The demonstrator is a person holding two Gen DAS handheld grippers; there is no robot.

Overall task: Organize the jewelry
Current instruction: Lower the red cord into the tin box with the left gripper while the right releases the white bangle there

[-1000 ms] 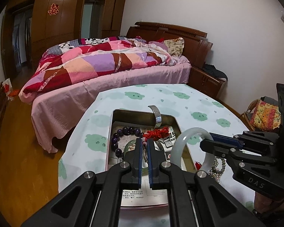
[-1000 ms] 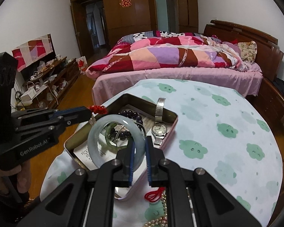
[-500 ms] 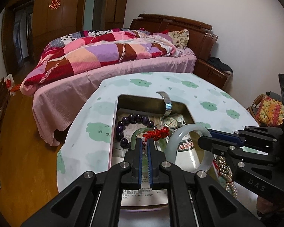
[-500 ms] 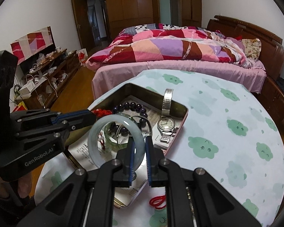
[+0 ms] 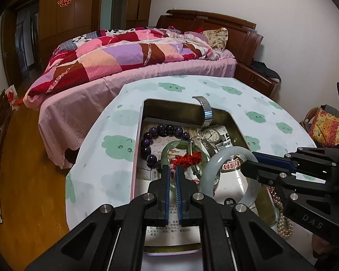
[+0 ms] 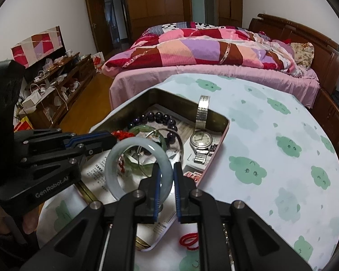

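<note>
On the round table under its white cloth printed with green clouds [image 6: 282, 149], an open rectangular metal tin lined with printed paper [image 5: 219, 110] serves as the collection point, and the work reads as well advanced but unfinished. Already lying inside the tin are a dark purple bead bracelet [image 5: 160, 131], a green jade bangle [image 5: 169, 149] and a silver wristwatch with a metal stretch band [image 6: 201, 139]. The right gripper [image 6: 166, 174] pinches a pale, whitish jade bangle [image 6: 124, 149] by its rim and holds it upright over the tin, not yet set down. The left gripper [image 5: 173, 172] is pressed together on a red knotted cord with small beads [image 5: 187, 160], also above the tin. Outstanding: a pearl strand [image 5: 282, 223] and a small red cord loop [image 6: 188, 241] lie on the cloth outside the tin.
</note>
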